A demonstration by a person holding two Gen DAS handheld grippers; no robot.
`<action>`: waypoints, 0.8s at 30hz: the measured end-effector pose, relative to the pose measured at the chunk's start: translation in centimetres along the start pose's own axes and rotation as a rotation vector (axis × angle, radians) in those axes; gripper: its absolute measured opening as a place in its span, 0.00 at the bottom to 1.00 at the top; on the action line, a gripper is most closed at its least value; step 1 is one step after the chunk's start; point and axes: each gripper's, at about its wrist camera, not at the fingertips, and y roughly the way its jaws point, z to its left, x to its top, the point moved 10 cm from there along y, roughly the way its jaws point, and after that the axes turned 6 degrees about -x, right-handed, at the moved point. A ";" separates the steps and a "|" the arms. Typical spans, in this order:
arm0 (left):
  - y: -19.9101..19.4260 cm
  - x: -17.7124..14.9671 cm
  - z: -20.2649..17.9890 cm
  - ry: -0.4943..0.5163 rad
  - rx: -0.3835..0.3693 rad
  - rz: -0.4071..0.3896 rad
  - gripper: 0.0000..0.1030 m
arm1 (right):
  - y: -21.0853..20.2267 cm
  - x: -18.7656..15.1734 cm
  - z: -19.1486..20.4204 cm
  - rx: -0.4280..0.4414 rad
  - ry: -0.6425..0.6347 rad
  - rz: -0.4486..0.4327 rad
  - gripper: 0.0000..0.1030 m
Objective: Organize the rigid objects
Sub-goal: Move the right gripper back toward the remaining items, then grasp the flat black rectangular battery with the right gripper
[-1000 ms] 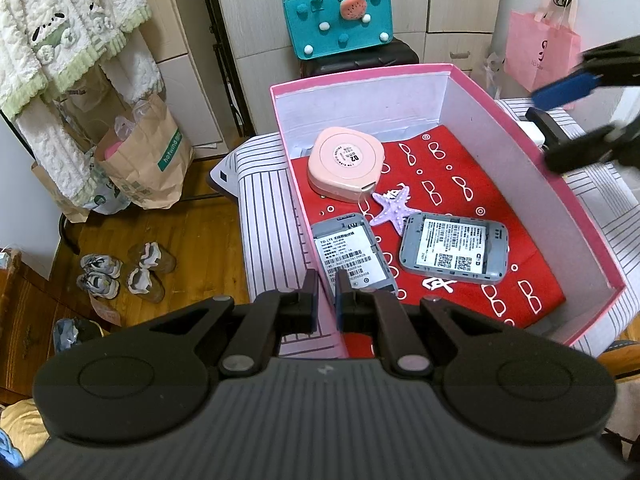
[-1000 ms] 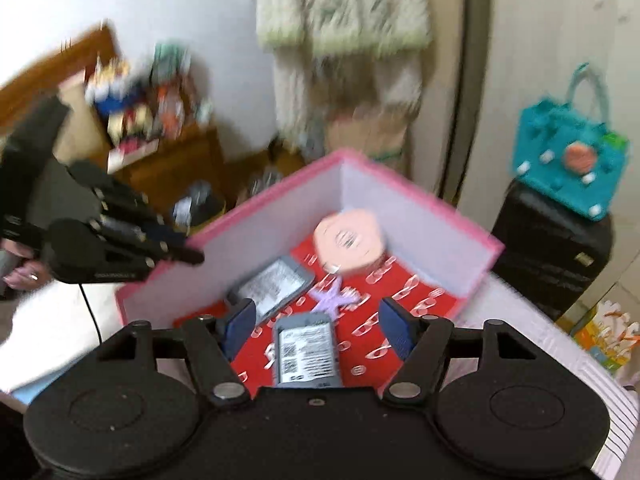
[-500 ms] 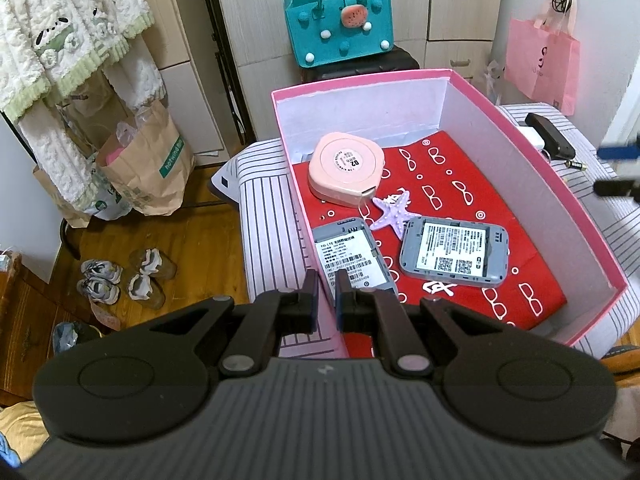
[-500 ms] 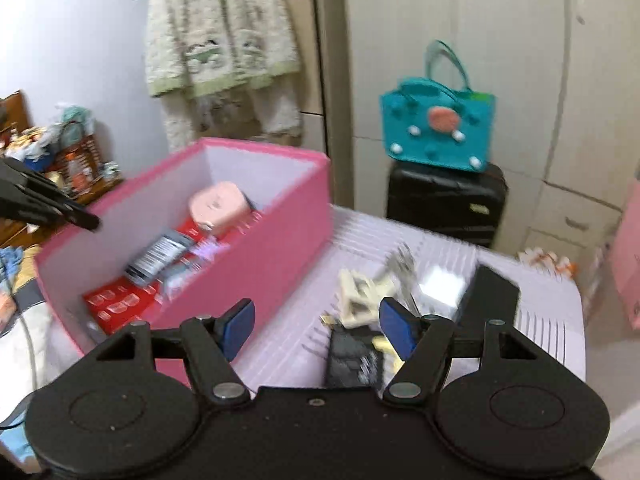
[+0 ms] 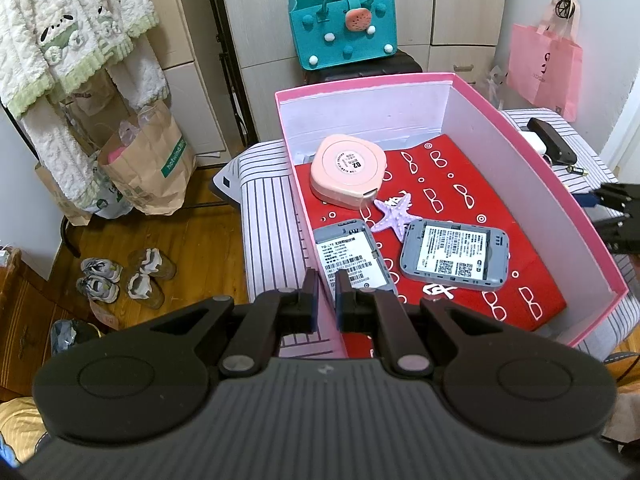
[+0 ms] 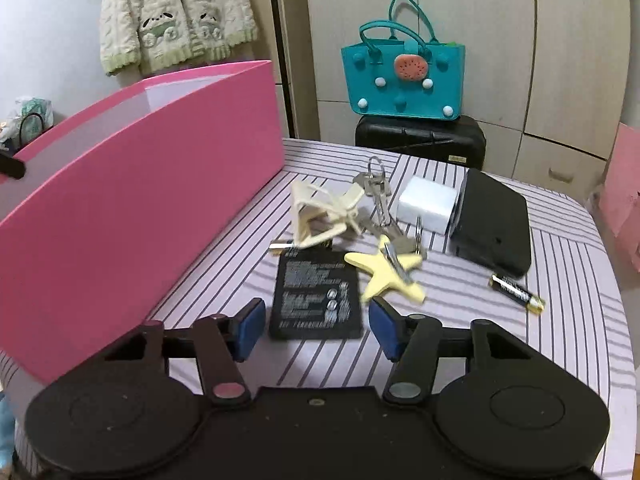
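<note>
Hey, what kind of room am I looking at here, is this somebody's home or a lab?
Most likely a home bedroom: built-in wardrobe doors, a fleecy garment hanging on a rack, sneakers on the wood floor, and a black suitcase under a teal felt bag.

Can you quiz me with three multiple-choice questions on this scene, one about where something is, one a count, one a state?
1. Where does the yellow starfish lie?
A. inside the pink box
B. on the striped cloth outside the box
C. in the teal bag

2. How many grey devices with printed labels lie in the pink box?
A. one
B. two
C. four

3. How does the left gripper stand?
A. shut on the box's near wall
B. wide open over the floor
C. shut on the purple starfish

Answers: 1 B, it rests on the striped cloth beside keys; 2 B, two lie side by side; 3 A, the pink rim sits between its fingers.
</note>
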 end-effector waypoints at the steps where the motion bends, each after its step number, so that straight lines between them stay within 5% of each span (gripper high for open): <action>1: 0.0 0.0 0.0 -0.002 -0.001 0.000 0.07 | 0.3 0.2 0.1 -0.007 -0.009 -0.001 0.61; 5: 0.0 0.0 0.0 0.001 0.000 -0.001 0.07 | 0.8 0.4 0.6 -0.029 -0.026 -0.007 0.62; 7: 0.0 0.0 0.0 0.001 -0.001 0.000 0.07 | 0.6 0.4 0.7 -0.034 -0.028 0.005 0.52; 24: 0.0 0.0 0.0 0.000 -0.003 -0.001 0.07 | -0.4 -0.1 1.7 -0.016 -0.052 0.159 0.52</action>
